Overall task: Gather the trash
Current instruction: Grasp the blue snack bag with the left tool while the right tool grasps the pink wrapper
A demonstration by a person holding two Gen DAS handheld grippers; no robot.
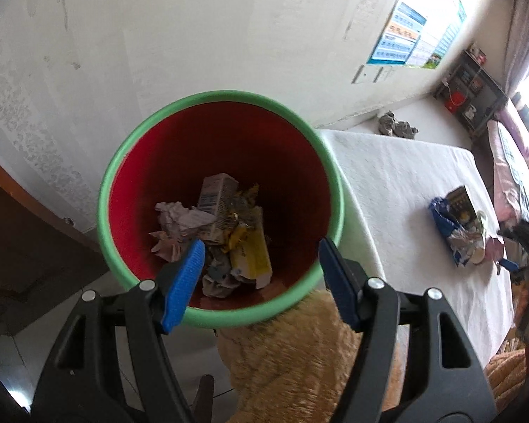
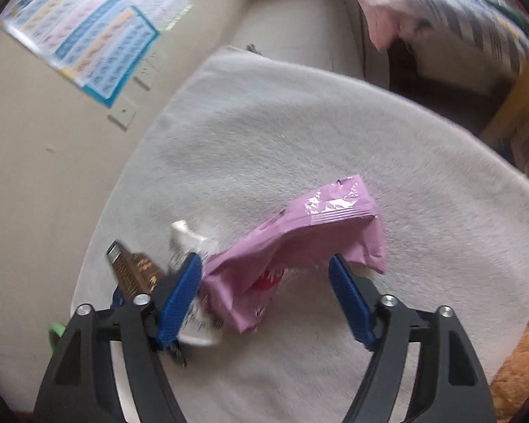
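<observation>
The table (image 2: 299,134), draped in a white fleecy cloth, is seen from both wrist cameras, and the remaining rubbish is spread on its near side. Beside its edge stands the red bin with a green rim (image 1: 229,97), already holding crumpled paper (image 1: 180,225), a small carton (image 1: 217,197) and a yellow wrapper (image 1: 252,257).

The left gripper (image 1: 259,264) is held directly over the bin's mouth with its jaws spread wide and nothing between them; its part of the step is judged to be done.

The right gripper (image 2: 264,282) is likewise wide open and empty, and is lowered toward the pink snack packet (image 2: 299,243), which lies crumpled on the cloth between the two blue pads. The left pad (image 2: 180,296) is just beside the packet's edge; the right pad (image 2: 349,299) is clear of it.

A good grasp is judged to call for the jaws to be centred on the bunched lower fold rather than the thin raised flap, so that the film is not slipped out on closing. Care is needed that the white scrap (image 2: 190,236) and the brown box (image 2: 134,271), just beside the left pad, are not pinched in, and that the cloth is not gathered up.
</observation>
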